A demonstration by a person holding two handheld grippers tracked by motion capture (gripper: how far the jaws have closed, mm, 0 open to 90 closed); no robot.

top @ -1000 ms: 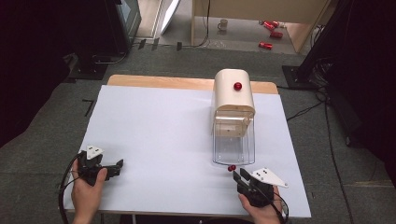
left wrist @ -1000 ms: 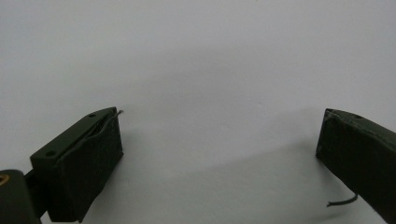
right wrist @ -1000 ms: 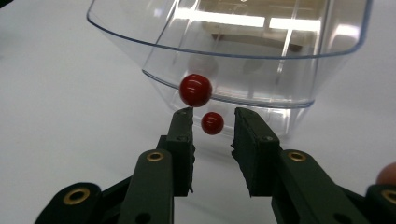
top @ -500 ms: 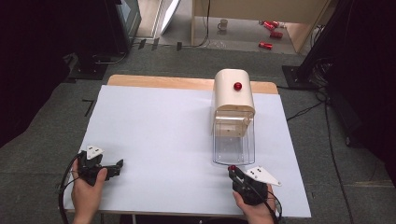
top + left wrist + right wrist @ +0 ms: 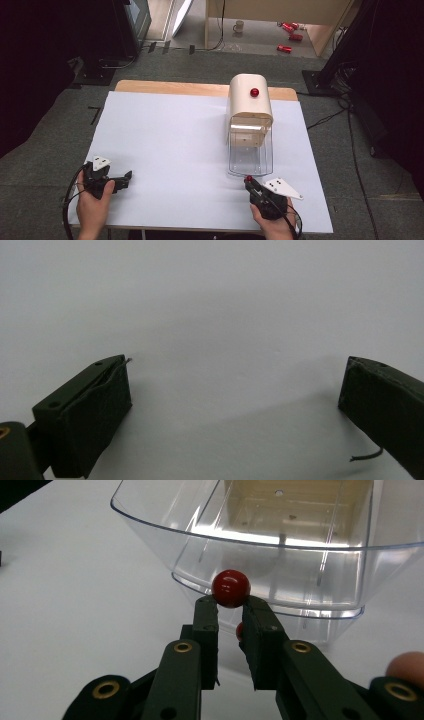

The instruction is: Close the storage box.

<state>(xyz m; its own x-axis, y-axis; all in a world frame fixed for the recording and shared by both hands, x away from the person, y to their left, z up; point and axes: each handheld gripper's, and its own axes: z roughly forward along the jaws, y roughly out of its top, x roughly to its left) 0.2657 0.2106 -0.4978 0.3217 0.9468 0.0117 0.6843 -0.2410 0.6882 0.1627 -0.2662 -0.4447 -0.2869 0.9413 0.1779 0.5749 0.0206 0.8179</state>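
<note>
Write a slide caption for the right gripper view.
Right gripper pinching a red ball in front of the clear plastic bin.

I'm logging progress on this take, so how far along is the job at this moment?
Done: the right gripper has just closed its jaws on the small glossy red ball in front of the clear plastic bin of the cream dispenser. In hand: that ball, pinched at the jaw tips. Left: probably dropping it into the bin. The left gripper rests open on the white table.

Dispenser (image 5: 250, 102) sits on table (image 5: 165, 145) at 1 o'clock, its clear bin (image 5: 250, 157) in front. Ball (image 5: 248, 178) just before the bin at 5 o'clock, in right gripper (image 5: 250, 181). Left gripper (image 5: 125, 177) at 7 o'clock, well apart.
</note>
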